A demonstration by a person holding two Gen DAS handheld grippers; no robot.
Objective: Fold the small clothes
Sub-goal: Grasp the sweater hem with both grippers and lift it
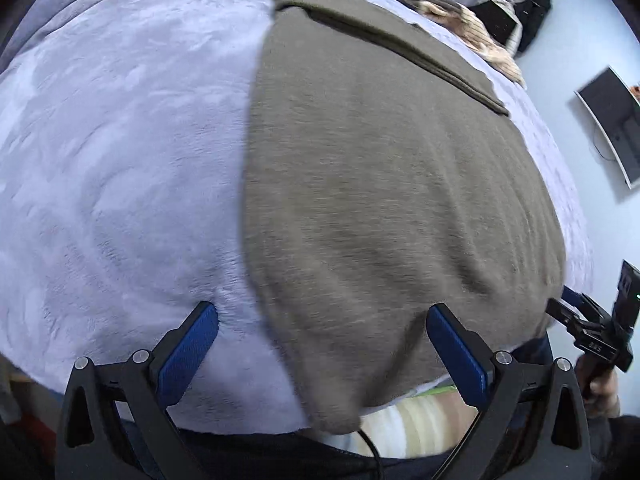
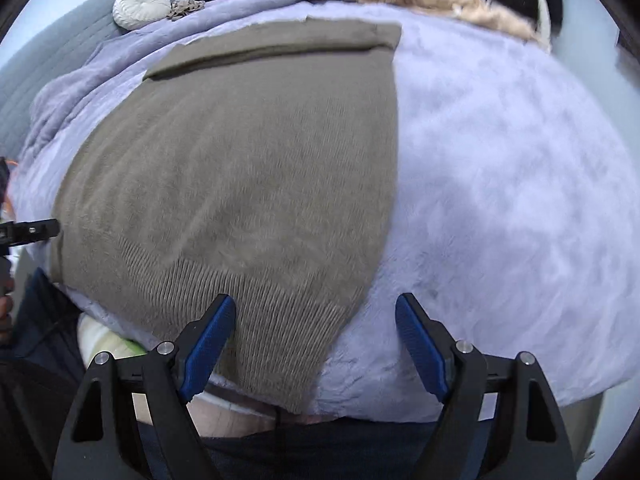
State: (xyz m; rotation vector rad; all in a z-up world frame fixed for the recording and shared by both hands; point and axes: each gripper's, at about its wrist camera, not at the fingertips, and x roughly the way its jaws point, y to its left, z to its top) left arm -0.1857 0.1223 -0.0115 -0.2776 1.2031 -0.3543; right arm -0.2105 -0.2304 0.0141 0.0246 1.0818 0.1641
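Now your left gripper (image 1: 322, 344) and right gripper (image 2: 316, 340) hang open, straddling the sweater's (image 2: 240, 184) bottom-frame hem corners for folding.

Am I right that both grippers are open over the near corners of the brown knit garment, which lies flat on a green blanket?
Not quite: the blanket is lavender, not green, as the right wrist view shows. The rest holds: the brown knit garment lies flat on it, and the left gripper and right gripper are open over its near corners, gripping nothing.

Bedroom: blanket-covered bed (image 2: 500, 160), cushion (image 2: 141, 7)
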